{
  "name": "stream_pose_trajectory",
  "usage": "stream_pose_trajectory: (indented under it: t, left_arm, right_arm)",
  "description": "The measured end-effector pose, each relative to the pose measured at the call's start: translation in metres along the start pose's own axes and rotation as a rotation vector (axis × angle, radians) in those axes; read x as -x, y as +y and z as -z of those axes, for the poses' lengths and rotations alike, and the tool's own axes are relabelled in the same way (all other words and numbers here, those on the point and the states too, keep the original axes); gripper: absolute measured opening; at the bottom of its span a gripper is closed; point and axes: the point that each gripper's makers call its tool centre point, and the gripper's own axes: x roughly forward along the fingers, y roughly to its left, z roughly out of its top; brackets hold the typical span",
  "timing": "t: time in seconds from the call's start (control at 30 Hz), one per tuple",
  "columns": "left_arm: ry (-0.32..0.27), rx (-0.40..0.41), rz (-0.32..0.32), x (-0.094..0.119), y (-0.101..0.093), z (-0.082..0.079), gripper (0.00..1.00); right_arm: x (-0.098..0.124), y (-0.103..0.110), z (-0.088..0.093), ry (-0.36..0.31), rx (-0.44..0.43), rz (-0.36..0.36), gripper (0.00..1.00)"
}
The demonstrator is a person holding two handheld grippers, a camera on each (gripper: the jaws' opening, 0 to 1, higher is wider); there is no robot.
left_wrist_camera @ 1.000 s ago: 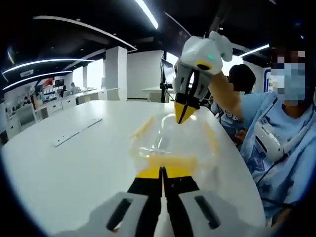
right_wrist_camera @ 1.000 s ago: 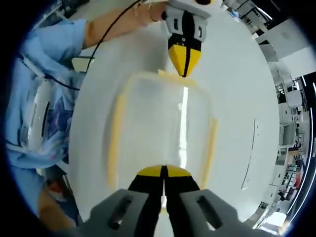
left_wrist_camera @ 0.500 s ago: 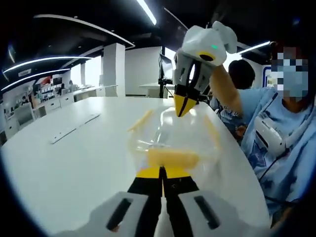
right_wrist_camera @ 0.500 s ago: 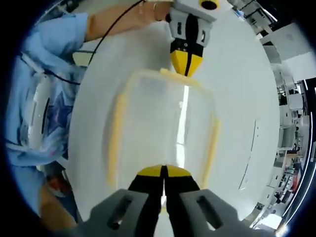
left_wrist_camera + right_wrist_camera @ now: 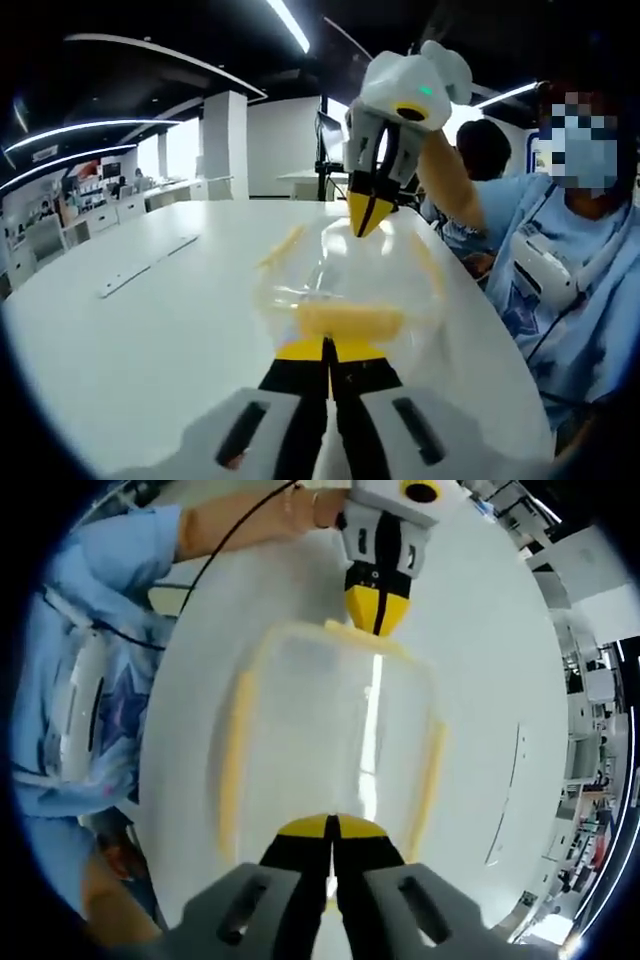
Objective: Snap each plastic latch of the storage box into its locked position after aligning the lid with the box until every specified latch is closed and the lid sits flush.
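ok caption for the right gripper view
Two shut grippers at opposite ends of a clear box with yellow latches.

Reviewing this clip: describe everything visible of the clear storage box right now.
The storage box is clear plastic, rectangular with rounded corners, its lid on, standing on the white table. Yellow latches run along its sides. The left gripper, shut, meets the far-end latch; the right gripper, shut, sits at the near end.

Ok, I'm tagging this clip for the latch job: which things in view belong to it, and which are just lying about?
Part of the job:
storage box
lid
yellow latches
left gripper, shut
right gripper, shut

Lying about:
white strips on the table
background desks
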Motion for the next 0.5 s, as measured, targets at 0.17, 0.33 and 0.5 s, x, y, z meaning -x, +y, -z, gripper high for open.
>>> stream_pose_trajectory:
  t: [0.17,0.33,0.5]
  left_arm:
    - [-0.011,0.000,0.007,0.0014,0.0026,0.0001,0.00]
    - [-0.022,0.005,0.015,0.0002,0.0007,-0.0001,0.00]
    - [-0.040,0.021,0.029,-0.0013,-0.0015,0.0009,0.00]
  right_arm:
    - [-0.0003,0.0008,0.0000,0.004,0.006,0.005,0.00]
    - [-0.0003,0.0010,-0.0005,0.007,0.013,0.008,0.00]
    - [-0.0002,0.0010,-0.0012,-0.001,0.008,0.006,0.00]
